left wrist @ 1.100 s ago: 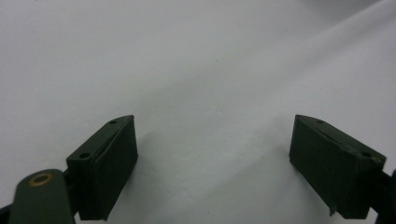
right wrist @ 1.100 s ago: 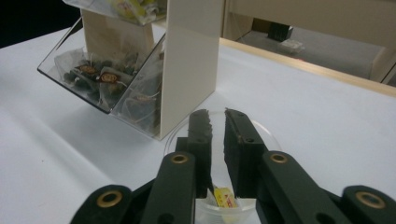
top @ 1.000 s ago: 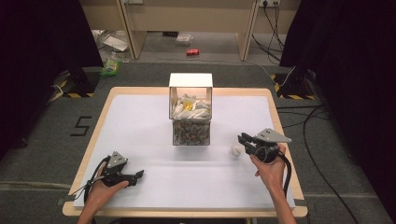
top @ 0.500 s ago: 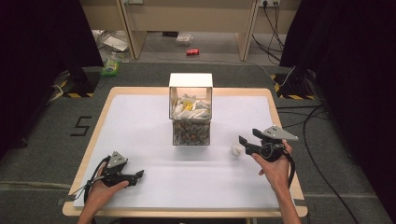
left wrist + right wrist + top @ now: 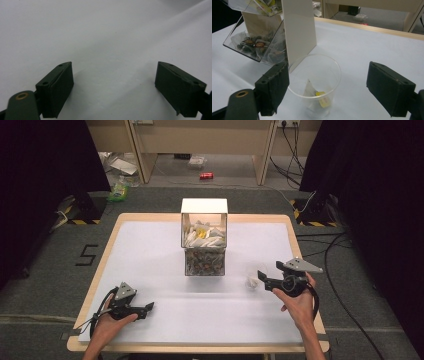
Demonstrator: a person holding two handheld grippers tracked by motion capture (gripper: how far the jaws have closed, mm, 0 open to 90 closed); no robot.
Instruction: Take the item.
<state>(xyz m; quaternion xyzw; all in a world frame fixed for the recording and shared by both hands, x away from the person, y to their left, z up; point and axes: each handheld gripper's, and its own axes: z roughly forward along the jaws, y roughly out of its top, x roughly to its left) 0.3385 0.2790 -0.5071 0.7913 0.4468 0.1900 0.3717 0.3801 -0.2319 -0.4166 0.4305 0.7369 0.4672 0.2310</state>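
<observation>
Right gripper (image 5: 260, 279): jaws spread wide, having just been opening; clear plastic cup (image 5: 315, 83) upright between them, pads off its wall on both sides, the left pad just beside the rim. Cup contents: one tea bag (image 5: 312, 93) with yellow tag, lying at the bottom. Cup position in the high view: on the white table cover, just ahead of the right jaws, right of and nearer than the dispenser. Left gripper (image 5: 148, 307): jaws spread wide, nothing between them, held low over the bare cover near the front left corner, in the person's left hand (image 5: 111, 322). Tea-bag dispenser (image 5: 204, 236): two clear tiers, white backing panel, pale bags above, darker bags below; at table centre. Table (image 5: 150, 217): wooden rim, white covering. Surroundings: grey carpet, a "5" marked on the floor (image 5: 86, 255) to the left, dark curtains at both sides, cables at right, red can (image 5: 206, 175) and litter on the floor beyond.
</observation>
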